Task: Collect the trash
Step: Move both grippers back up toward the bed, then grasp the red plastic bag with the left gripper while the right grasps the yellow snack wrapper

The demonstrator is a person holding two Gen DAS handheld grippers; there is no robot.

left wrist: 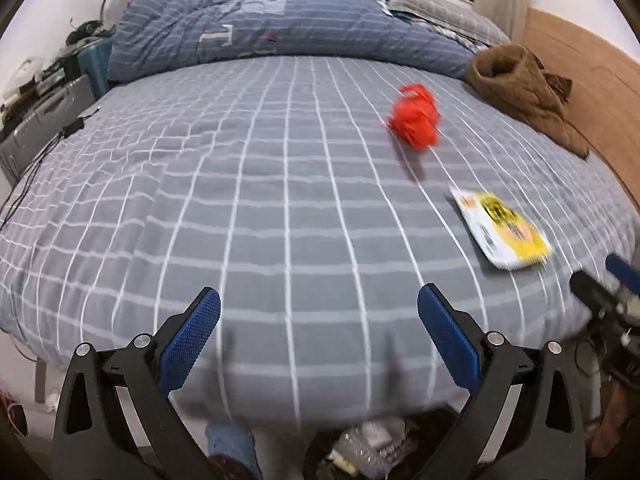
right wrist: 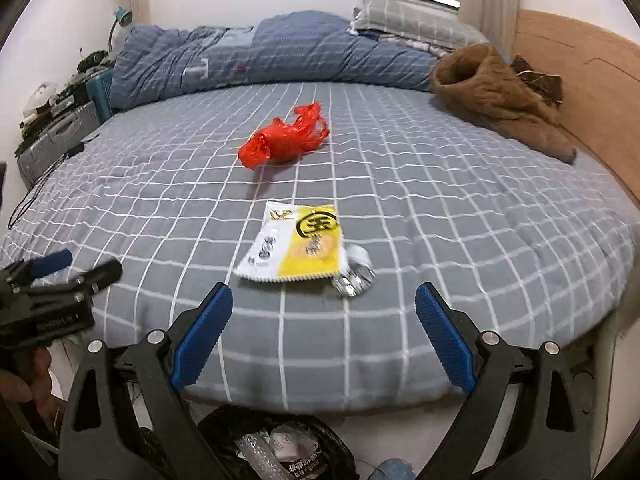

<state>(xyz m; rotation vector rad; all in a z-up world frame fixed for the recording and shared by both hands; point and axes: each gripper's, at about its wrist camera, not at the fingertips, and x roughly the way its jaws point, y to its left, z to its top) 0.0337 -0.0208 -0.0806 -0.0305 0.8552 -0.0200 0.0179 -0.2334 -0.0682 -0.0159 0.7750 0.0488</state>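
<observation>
A crumpled red plastic bag (left wrist: 415,117) (right wrist: 282,138) lies on the grey checked bed. A yellow and white snack wrapper (left wrist: 503,227) (right wrist: 297,243) lies nearer the bed's front edge, with a crumpled silver foil piece (right wrist: 355,276) at its right corner. My left gripper (left wrist: 319,316) is open and empty over the bed's front edge, left of the wrapper. My right gripper (right wrist: 324,312) is open and empty just in front of the wrapper. A black trash bag (right wrist: 280,446) (left wrist: 372,446) with wrappers sits on the floor below both grippers.
A blue quilt (right wrist: 272,52) and pillows are piled at the bed's far end. A brown fleece garment (right wrist: 496,96) lies at the right by the wooden headboard (right wrist: 592,80). A grey suitcase (right wrist: 56,136) and cluttered stand are at the left. A black cable (left wrist: 44,156) trails over the bed's left edge.
</observation>
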